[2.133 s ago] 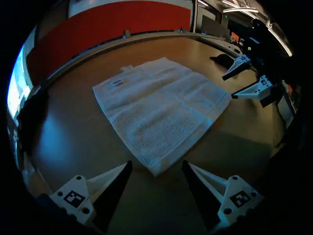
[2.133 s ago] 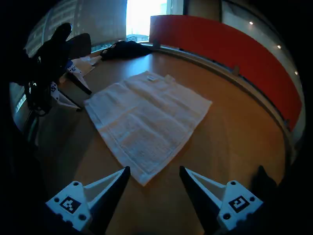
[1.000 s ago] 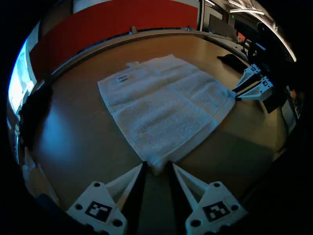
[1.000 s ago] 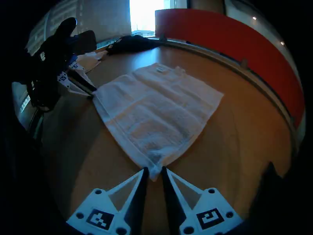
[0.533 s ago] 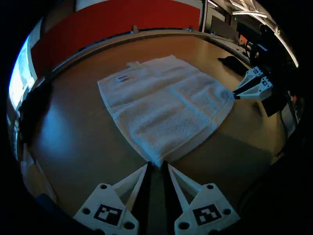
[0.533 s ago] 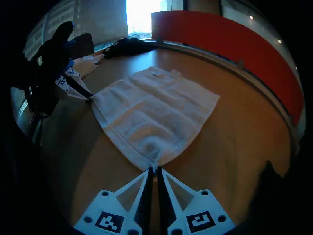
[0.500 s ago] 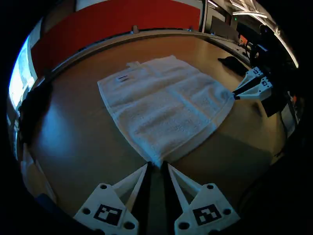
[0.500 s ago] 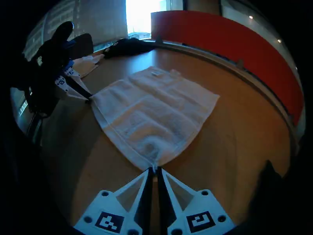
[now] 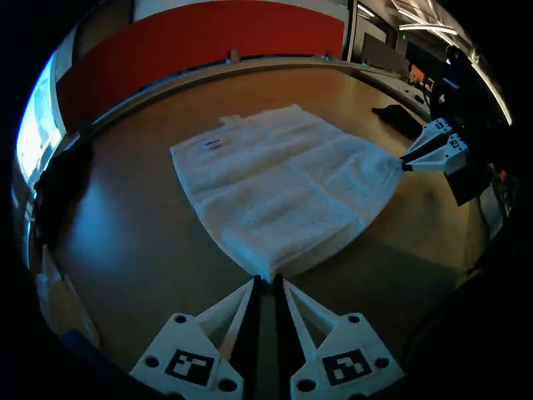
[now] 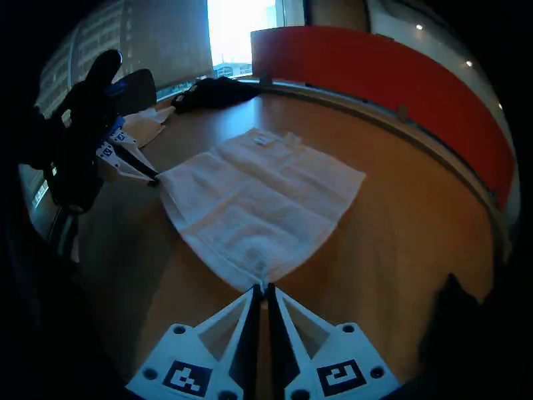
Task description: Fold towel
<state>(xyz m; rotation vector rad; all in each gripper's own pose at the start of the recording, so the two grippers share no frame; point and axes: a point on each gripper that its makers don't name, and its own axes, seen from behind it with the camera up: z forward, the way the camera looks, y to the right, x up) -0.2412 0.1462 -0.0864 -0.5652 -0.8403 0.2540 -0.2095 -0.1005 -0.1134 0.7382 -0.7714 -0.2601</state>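
Observation:
A white towel [image 9: 280, 173] [image 10: 256, 193] lies spread on the brown table [image 9: 133, 220], its near edge lifted off the wood. My left gripper [image 9: 268, 280] is shut on one near corner of the towel. My right gripper [image 10: 262, 288] is shut on the other near corner. In the left gripper view the right gripper [image 9: 402, 160] pinches its corner at the right. In the right gripper view the left gripper [image 10: 154, 180] pinches its corner at the left. A small label [image 9: 213, 142] sits near the towel's far edge.
A red panel [image 9: 200, 40] [image 10: 400, 73] runs behind the table's curved far edge. A dark cloth [image 10: 216, 90] and a pale cloth [image 10: 143, 123] lie near the window side. Another dark item [image 9: 398, 119] rests on the table at the right.
Both grippers closed on the towel's near corners, then raised them. The near edge now hangs lifted and drawn taut between the two grippers, bulging slightly.

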